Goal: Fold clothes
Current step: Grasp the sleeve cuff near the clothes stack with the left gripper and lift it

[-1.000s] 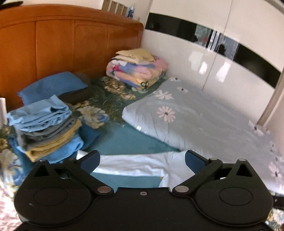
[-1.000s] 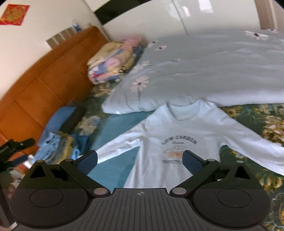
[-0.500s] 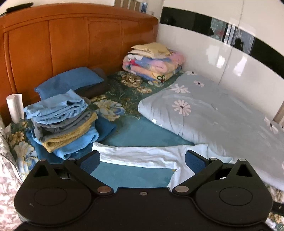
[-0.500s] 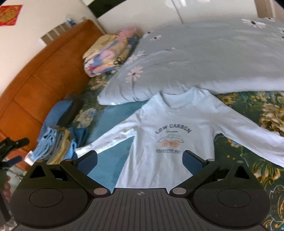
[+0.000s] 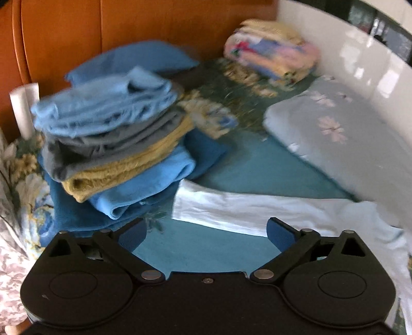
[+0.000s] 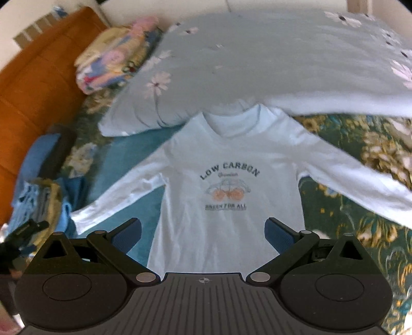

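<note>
The white long-sleeved shirt (image 6: pixel 221 165) lies face up and spread flat on the bed (image 6: pixel 347 226), collar toward the pale floral duvet (image 6: pixel 257 59), both sleeves stretched out to the sides. No fold is made yet; I judge this the approach to the first fold.

My left tongs (image 5: pixel 206 229) hover over the teal sheet just short of the shirt's sleeve (image 5: pixel 231 206); their jaws are beginning to close from wide, with nothing between them. My right tongs (image 6: pixel 203 229) stand wide apart above the shirt's lower body, pads clear of the cloth, gripping nothing.

Next move, in my judgement: each tongs must pinch a single layer at a sleeve end or hem edge, then carry it inward over the body.

Legible print on the chest: "LOW CARBON", a small script line I cannot read, a car graphic, then a blurred line that appears to read "GREEN FOR ALL".

A stack of folded towels and clothes (image 5: pixel 113 144) sits just beside the sleeve end; a folded quilt bundle (image 5: pixel 270 56) lies near the wooden headboard (image 5: pixel 154 23).
</note>
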Motion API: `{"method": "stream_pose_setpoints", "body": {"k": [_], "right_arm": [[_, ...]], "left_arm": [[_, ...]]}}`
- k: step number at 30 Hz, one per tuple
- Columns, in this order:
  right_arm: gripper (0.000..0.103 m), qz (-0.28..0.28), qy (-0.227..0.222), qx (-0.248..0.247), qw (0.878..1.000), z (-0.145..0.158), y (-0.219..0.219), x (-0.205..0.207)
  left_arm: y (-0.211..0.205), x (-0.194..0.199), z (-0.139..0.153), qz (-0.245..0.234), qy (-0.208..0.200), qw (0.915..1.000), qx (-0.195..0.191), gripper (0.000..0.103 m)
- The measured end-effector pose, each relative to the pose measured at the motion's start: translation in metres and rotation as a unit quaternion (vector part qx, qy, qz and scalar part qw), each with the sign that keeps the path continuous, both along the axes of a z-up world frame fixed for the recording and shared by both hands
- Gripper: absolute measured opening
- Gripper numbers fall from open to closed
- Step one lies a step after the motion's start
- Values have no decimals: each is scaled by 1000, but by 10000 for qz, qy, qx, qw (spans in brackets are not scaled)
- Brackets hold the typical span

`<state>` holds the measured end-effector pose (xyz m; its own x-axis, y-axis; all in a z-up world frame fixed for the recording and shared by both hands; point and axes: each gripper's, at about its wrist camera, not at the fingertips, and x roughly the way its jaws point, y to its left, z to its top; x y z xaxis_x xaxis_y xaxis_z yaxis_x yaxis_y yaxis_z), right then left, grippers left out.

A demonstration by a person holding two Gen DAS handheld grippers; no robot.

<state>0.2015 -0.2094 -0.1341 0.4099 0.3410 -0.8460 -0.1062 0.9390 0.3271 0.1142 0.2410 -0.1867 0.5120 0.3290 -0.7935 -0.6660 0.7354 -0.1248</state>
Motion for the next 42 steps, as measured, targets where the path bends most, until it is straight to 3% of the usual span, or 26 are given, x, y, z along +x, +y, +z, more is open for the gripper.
{"method": "stream_pose_setpoints", "body": {"k": [6,10,17,19,22,28,30,32,35,42], "right_arm": [[103,99,395,-463,9981,-14,33,-7],[103,216,612,-725,9953,-18,48,-7],[103,409,787,-999,9910,-18,67,1],[103,519,813,-1055,9897,-18,72,4],[103,723,834,-1132,9874,-18,82,8],[103,1039,870,-1215,9833,-18,98,14],[103,1075,901,-1236,9824,-19,102,15],[103,1111,942,-1238,9816,-21,105,16],[103,1153,990,-1223,9808,-23,110,16],[103,1101,984,-1114,9827,-24,115,20]], "left_arm": [[37,23,-55,14,301,9986,-431,80],[49,40,-81,124,350,9973,-641,79],[66,60,-112,907,263,9901,-1038,75],[69,60,-118,1312,287,9845,-1125,74],[71,56,-127,1952,351,9719,-1269,62],[70,54,-130,2544,230,9577,-1328,59],[70,53,-131,2754,291,9524,-1273,45],[69,53,-129,2856,379,9503,-1179,36],[66,53,-128,2802,465,9525,-1100,33],[69,47,-118,2559,475,9593,-1097,5]]}}
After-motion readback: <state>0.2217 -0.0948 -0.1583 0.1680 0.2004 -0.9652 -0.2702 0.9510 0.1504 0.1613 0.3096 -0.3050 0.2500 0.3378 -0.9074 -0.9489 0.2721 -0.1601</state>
